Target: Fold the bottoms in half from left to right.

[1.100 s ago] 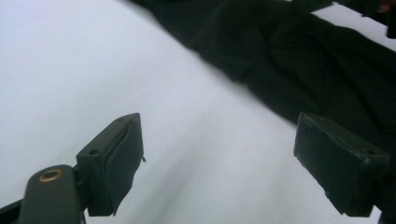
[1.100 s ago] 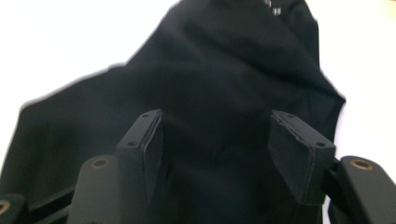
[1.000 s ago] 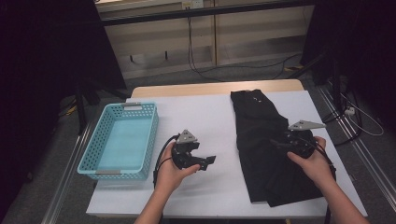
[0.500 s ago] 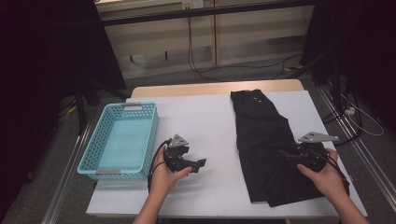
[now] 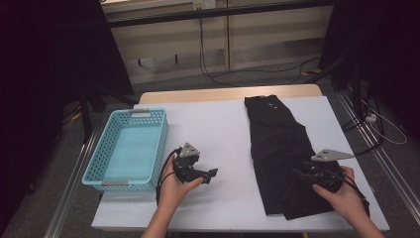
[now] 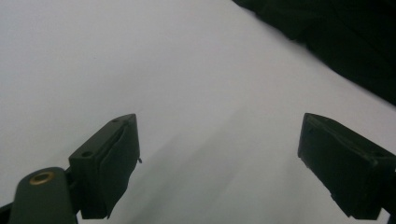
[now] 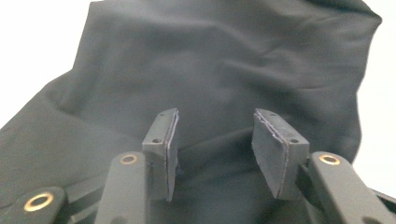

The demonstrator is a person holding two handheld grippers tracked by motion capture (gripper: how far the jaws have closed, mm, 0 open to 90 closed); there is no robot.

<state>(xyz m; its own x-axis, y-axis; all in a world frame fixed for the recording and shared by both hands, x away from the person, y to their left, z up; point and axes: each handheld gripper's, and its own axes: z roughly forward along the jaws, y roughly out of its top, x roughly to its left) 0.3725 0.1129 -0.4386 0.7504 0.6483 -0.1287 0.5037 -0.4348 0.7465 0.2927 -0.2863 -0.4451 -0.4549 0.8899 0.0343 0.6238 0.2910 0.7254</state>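
A black garment (image 5: 277, 144) lies flat along the right side of the white table (image 5: 218, 124), and it spreads dark and creased (image 7: 224, 60) in the right gripper view. My right gripper (image 5: 299, 173) sits low over the garment's near end, pointing left. Its jaws (image 7: 215, 114) stand apart, with a fold of cloth rising between them. My left gripper (image 5: 210, 174) rests near the table's middle front, pointing right toward the garment. Its jaws (image 6: 218, 123) are wide open over bare white surface, and the garment's edge (image 6: 336, 42) shows farther off.
A teal plastic basket (image 5: 126, 151) stands on the table's left side with nothing in it. A wooden table edge (image 5: 228, 93) runs along the back. Cables trail on the floor behind and to the right of the table.
My right gripper has come back toward the table's front edge, from the garment's middle to its near end. The left gripper has drifted slightly toward the front left.
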